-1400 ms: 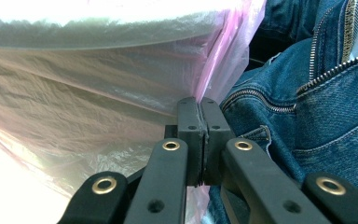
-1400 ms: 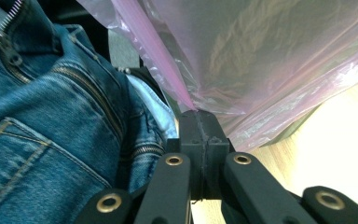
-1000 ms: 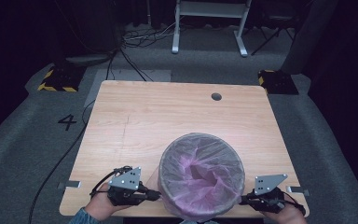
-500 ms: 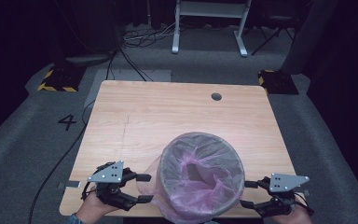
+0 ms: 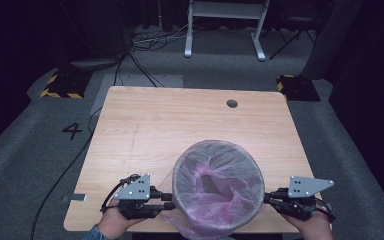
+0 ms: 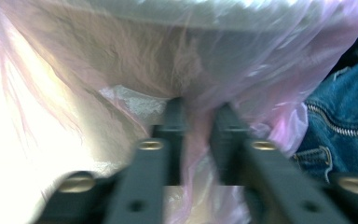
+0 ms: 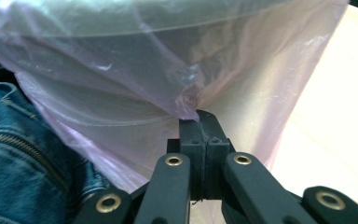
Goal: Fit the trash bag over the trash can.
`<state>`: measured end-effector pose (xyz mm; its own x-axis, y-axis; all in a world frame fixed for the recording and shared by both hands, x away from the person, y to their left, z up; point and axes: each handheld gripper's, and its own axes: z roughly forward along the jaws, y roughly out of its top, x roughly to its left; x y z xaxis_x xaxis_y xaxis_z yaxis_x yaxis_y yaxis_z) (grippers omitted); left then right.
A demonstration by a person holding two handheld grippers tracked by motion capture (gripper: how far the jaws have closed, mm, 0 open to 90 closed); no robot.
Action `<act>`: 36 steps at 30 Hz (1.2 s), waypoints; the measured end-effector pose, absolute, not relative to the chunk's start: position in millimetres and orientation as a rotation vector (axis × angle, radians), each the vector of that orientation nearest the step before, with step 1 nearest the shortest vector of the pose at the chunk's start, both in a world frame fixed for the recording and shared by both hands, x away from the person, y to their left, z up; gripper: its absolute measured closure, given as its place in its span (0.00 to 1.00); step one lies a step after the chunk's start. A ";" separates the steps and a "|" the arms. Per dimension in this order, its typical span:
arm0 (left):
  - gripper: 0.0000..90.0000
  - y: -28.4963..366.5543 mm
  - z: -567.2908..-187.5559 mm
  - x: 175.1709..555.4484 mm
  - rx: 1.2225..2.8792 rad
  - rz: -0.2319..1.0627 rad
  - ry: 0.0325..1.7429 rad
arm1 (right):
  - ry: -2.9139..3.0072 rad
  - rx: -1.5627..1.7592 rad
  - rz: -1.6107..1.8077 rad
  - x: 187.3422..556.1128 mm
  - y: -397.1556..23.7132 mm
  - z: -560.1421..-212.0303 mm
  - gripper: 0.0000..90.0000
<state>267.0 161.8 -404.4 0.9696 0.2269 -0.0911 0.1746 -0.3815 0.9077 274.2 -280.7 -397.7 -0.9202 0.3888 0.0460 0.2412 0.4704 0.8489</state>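
At the left of the table's (image 5: 145, 125) near edge our left gripper (image 5: 166, 198) has just been closing, its jaws narrow with pink bag (image 5: 215, 197) film between them. The bin (image 5: 219, 185) stands between both grippers, lined with that bag. Our right gripper (image 5: 268, 198) pinches the bag tight

My left gripper (image 5: 167, 201) sits just left of the bin (image 5: 218, 186) and my right gripper (image 5: 269, 198) just right of it, each touching the pink plastic bag (image 5: 215, 202) that lines the bin and drapes down its outside; both have just closed their jaws. The bin stands at the near edge of the wooden table (image 5: 180, 120), and the table's cable hole (image 5: 232, 103) lies well beyond the bin.
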 end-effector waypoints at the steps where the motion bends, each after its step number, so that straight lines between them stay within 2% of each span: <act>1: 0.98 162.6 -404.0 267.2 1.966 0.076 0.297 | 2.560 0.568 1.442 276.9 -281.9 -398.3 1.00; 7: 1.00 169.2 -409.9 281.7 1.947 0.112 0.403 | 2.536 0.678 1.408 292.5 -292.1 -408.7 1.00; 12: 1.00 167.8 -422.5 298.2 1.956 0.114 0.480 | 2.565 0.782 1.364 308.5 -293.7 -433.5 1.00; 18: 1.00 161.7 -442.8 314.8 2.069 0.136 0.576 | 2.645 0.860 1.232 321.7 -288.8 -462.3 1.00; 25: 1.00 174.7 -463.8 310.2 2.109 0.083 0.630 | 2.655 0.911 1.170 311.9 -296.2 -475.2 1.00; 28: 1.00 176.0 -463.7 300.7 2.110 0.052 0.578 | 2.674 0.931 1.152 306.3 -300.6 -477.5 1.00; 29: 0.99 176.7 -461.2 296.8 2.109 0.051 0.571 | 2.682 0.933 1.143 304.1 -302.1 -476.5 1.00; 30: 0.93 178.5 -457.9 294.4 2.091 0.036 0.558 | 2.691 0.928 1.145 301.5 -304.0 -474.6 0.98; 31: 0.83 180.4 -454.1 292.6 2.049 0.004 0.540 | 2.690 0.922 1.168 298.9 -306.1 -471.8 0.87; 33: 0.56 182.2 -445.7 290.3 1.971 0.044 0.527 | 2.660 0.895 1.260 294.7 -308.8 -463.5 0.54; 34: 0.46 181.9 -441.5 290.3 1.947 0.058 0.526 | 2.629 0.854 1.304 292.3 -308.7 -458.0 0.43; 36: 0.36 178.7 -434.4 291.6 1.916 0.075 0.502 | 2.588 0.754 1.371 287.4 -305.8 -445.3 0.35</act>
